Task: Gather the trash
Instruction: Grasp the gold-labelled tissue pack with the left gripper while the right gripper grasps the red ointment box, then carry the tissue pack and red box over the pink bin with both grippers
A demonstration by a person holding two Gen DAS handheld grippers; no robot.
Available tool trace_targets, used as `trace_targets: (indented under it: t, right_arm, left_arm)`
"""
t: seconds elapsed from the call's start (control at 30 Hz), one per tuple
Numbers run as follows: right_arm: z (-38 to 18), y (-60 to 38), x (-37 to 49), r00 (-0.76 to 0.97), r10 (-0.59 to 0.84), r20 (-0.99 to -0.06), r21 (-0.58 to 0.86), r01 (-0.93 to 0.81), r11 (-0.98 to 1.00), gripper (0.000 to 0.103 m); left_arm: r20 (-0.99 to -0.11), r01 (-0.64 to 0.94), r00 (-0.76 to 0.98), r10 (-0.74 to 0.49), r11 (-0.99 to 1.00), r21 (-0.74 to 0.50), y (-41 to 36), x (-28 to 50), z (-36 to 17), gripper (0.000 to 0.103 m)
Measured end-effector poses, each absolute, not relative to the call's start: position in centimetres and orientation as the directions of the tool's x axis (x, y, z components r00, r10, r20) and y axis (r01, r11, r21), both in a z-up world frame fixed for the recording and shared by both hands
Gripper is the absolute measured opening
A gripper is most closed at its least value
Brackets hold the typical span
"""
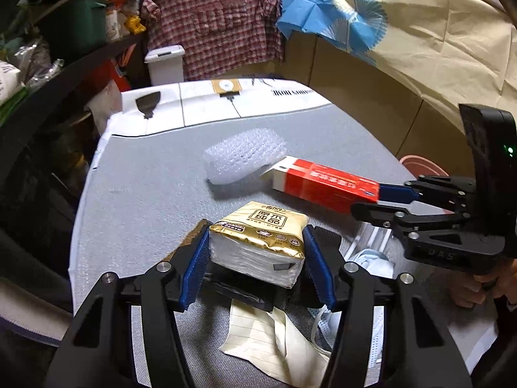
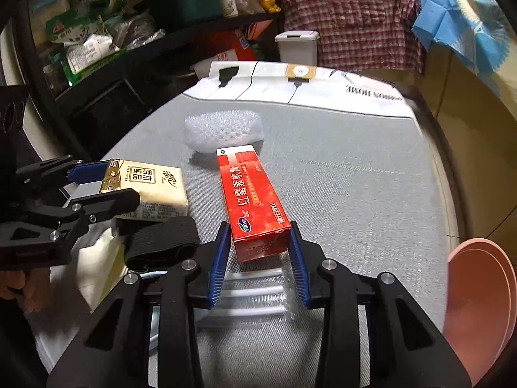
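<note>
- My left gripper [image 1: 257,255] is clamped on the tissue pack [image 1: 258,245], blue pads flat against both its short sides; it looks lifted just clear of the grey table [image 1: 145,174].
- My right gripper [image 2: 258,258] is closed on the near end of the red box [image 2: 253,203], which sticks out ahead of me over the table.
- To do this well, I judge I should keep both squeezes steady — the pack is soft and could bulge out, and the box is held only at one end, so it may droop or swing.
- The pink bin [image 2: 481,307] sits at the table's right edge, nearest my right side; whether it is the trash target I cannot tell.
- Left on the table: bubble wrap [image 1: 245,158] just beyond the box's far end, a black band [image 2: 161,242], cream paper [image 1: 274,339], a mask [image 1: 371,262] and clear straws [image 2: 255,294] under me.
- The two grippers are near each other — I'd move one at a time to avoid knocking.
</note>
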State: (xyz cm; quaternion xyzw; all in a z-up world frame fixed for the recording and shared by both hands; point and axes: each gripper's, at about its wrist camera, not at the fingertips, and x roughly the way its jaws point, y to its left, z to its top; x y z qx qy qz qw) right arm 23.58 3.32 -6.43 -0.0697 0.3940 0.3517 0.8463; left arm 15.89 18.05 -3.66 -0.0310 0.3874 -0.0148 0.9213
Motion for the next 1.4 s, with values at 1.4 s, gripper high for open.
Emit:
trace_targets:
  t: [1.4]
  right_arm:
    - [4.1,-12.8,13.9,0.684,0.445,-0.579,0.111,-0.475,0.873,0.036]
  left_arm:
    - [-0.573,-0.122,0.82,0.015,0.981,-0.148,12.6,8.1,1.9,0.056]
